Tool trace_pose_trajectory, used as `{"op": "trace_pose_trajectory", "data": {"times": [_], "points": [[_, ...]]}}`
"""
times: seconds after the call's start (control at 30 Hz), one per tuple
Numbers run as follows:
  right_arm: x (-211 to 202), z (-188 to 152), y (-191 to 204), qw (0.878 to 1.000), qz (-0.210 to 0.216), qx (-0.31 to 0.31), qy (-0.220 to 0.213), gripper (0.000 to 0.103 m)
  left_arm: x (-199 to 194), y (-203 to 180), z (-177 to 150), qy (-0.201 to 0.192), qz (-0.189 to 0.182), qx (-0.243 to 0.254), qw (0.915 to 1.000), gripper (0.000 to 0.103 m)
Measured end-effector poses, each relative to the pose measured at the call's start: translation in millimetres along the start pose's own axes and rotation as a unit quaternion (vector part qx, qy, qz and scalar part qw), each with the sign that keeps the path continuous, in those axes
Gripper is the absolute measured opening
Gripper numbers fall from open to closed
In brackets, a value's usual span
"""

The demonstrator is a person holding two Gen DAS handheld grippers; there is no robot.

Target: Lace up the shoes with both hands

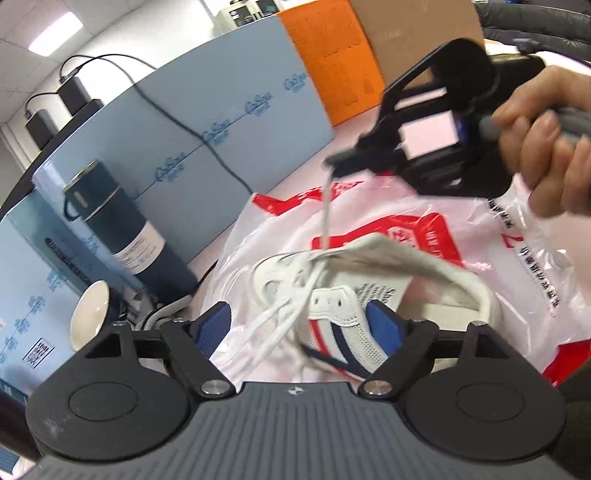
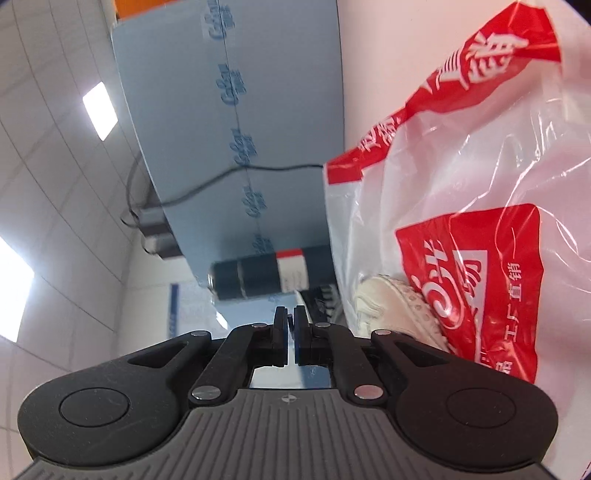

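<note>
Right gripper point(image 1: 332, 162) jaws clenched on the white lace point(image 1: 327, 210), pulling it taut up from the shoe point(image 1: 354, 291) so slack clears the eyelets. Left gripper point(image 1: 301, 325) jaws released, straddling the shoe's side, probably ready to steady it. Shoe lies on a plastic bag point(image 1: 461, 236) on the tabletop point(image 1: 351, 129). Right wrist view is blurred; lace not discernible there.

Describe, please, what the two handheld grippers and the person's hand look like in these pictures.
The left gripper has black linkage arms, silver pivot screws, blue finger pads and a ribbed grey body with a small compass-like mark. The right gripper is built the same. The hand on it is bare, beside a grey sleeve.
</note>
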State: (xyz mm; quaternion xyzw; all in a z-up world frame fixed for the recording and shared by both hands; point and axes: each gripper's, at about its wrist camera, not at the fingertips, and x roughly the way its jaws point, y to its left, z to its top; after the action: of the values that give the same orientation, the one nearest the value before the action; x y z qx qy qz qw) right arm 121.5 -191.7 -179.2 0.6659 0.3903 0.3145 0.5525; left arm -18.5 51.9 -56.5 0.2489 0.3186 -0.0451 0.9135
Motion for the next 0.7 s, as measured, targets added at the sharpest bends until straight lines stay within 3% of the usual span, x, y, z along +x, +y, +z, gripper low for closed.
{"op": "trace_pose_trajectory", "data": {"times": [0.17,0.33,0.5,0.7], "points": [[-19,9,9,0.997,0.061,0.028,-0.044,0.004,-1,4,-3,-0.006,0.006,-0.015,0.9999,0.079],[-43,20,21,0.99,0.101,0.037,-0.095,0.004,2,7,-6,-0.005,-0.001,-0.082,0.9966,0.079],[-68,26,26,0.98,0.12,0.042,-0.151,0.004,11,19,-22,0.02,-0.028,-0.201,0.9791,0.085],[-95,35,28,0.968,0.134,0.044,-0.207,0.004,23,25,-35,0.047,-0.039,-0.27,0.9609,0.091]]}}
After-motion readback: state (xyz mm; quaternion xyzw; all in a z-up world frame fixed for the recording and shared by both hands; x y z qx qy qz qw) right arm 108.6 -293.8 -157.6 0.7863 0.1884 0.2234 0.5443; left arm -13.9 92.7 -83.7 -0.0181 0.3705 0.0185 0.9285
